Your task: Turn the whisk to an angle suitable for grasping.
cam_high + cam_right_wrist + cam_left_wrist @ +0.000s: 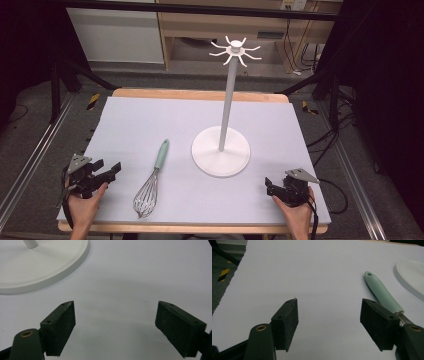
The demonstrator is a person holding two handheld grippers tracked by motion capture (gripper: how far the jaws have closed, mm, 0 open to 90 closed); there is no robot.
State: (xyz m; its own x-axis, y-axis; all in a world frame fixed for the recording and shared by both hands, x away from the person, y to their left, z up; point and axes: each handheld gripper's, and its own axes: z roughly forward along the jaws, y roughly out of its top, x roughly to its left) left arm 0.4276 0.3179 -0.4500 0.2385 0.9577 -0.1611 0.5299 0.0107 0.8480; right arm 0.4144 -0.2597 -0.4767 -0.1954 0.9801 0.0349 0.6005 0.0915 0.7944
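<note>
High view: the whisk [151, 182] lies flat on the white table mat [135, 120], left of centre near the front edge, mint-green handle pointing away, wire head toward the person. The white hook stand [221, 150] sits upright right of centre, well apart from the mat's edges. The left gripper [114, 167] rests at the front left corner, the right gripper [269, 186] at the front right corner; both have jaws apart and hold nothing. Left gripper view: jaws spread wide over bare mat, the whisk handle [382, 293] just beyond the right-hand jaw, stand base [412, 277] at the far right edge. Right gripper view: jaws wide apart and empty, stand base [42, 265] ahead at upper left. Risk assessment: the smooth, rounded handle could roll or slip out of a pinch taken off-centre; the springy wires would give under a grip at the head; a careless swing near the tall stand could tip it.
</note>
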